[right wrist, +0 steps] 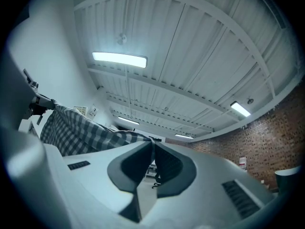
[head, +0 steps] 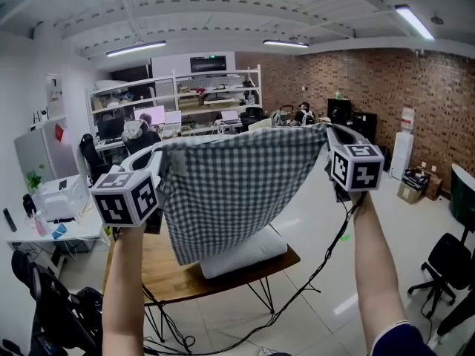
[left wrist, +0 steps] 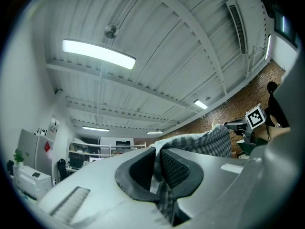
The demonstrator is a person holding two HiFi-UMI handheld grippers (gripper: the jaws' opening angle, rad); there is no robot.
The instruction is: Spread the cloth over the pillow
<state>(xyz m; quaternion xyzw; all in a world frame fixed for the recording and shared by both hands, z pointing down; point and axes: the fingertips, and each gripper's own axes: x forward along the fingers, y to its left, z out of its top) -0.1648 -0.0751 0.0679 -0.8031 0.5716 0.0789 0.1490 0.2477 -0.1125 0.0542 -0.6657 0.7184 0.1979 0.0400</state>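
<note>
**Two grippers hold the checked cloth in the air above the pillow**

Starting at my left, the left gripper point(head: 158, 156) sits high at the end of a bare forearm point(head: 122, 288), with its marker cube point(head: 125, 197) facing the head camera. In the left gripper view its jaws are pressed together on one corner of the cloth point(head: 237, 184). The fabric is bunched between the dark pads point(left wrist: 177, 168) and spills out both above and below them.

From that corner the cloth stretches across the middle of the head view as a taut top edge, and the rest hangs in a slack, roughly triangular sheet. It is clear of everything under it — its lowest fold hangs above the near left part of the pillow point(head: 249, 252). I cannot tell whether the two touch there. The white pillow lies flat on a wooden table point(head: 167, 277), mostly uncovered on its right side.

At my right, the right gripper point(head: 327, 133) is held at about the same height as the left one. Its own view shows the jaws nearly closed, pinching a thin edge of the cloth at their tips — the fabric runs off to the left from there. A black cable point(head: 312, 280) hangs down from this gripper toward the floor. Behind it is a brick wall point(head: 415, 87).
</note>
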